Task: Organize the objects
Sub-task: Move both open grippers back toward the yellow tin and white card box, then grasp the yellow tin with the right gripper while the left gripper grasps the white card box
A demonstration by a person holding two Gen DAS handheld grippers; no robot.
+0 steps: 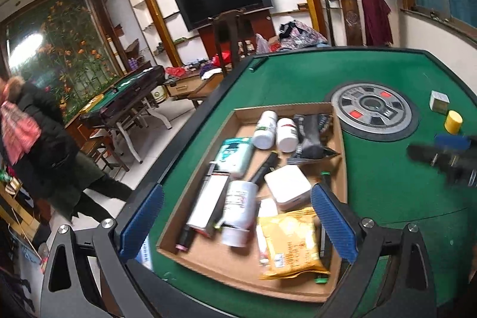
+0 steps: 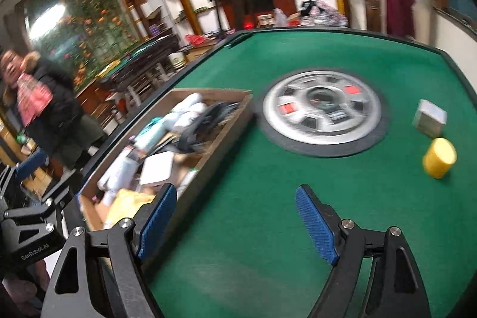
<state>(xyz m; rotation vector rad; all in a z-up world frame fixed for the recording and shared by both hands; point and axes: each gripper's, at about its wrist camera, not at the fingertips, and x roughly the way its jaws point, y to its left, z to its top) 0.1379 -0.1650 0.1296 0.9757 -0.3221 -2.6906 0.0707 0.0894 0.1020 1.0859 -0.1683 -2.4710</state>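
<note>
A green felt table (image 2: 268, 213) fills both views, with a round grey dial (image 2: 323, 111) set in its middle. On the felt to the dial's left lies a shallow cardboard tray (image 1: 208, 267), crowded with goods: two white bottles (image 1: 275, 130) side by side at the far end, a dark glove (image 1: 311, 139) just beside them, a teal tube (image 1: 235, 152), a white box (image 1: 287, 187), a white can (image 1: 240, 209) lying on its side, and a yellow packet (image 1: 290, 243) at the near end. Right of the dial, well apart from the tray, sit a small pale box (image 2: 430, 116) and, just nearer, a yellow cylinder (image 2: 439, 158).

The left gripper (image 1: 237, 224) hangs above the tray, jaws spread wide and empty. The right gripper (image 2: 235, 224) is over bare felt beside the tray's edge, jaws wide, nothing between them. A person in a dark coat (image 1: 44, 145) stands beyond the table on the left
</note>
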